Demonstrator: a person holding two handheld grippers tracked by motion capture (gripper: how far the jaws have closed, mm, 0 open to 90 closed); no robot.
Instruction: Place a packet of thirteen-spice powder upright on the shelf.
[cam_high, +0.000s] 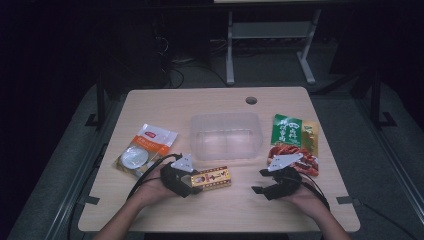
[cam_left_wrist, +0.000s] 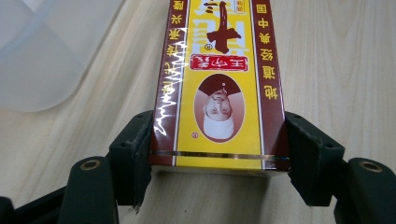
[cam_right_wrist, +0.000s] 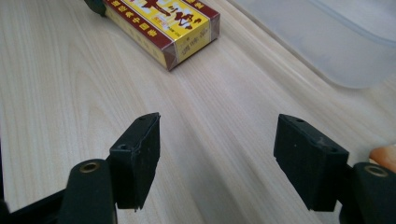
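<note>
Yellow-and-maroon carton (cam_left_wrist: 218, 88), a glossy rectangular box w/ a shiny film wrap, lies flat on the pale wood-grain table (cam_high: 235, 210) just in front of the frosted clear plastic tub (cam_high: 226, 135), its near end clamped between the matte black pads of the left gripper (cam_left_wrist: 217, 154). Right gripper (cam_right_wrist: 217, 156) hovers well apart to the box's right, its blocky rubber jaws spread wide w/ nothing but bare wood between them. Crinkly foil snack packs, orange-white (cam_high: 145, 149) at left & green-red (cam_high: 294, 142) at right, flank the tub.
</note>
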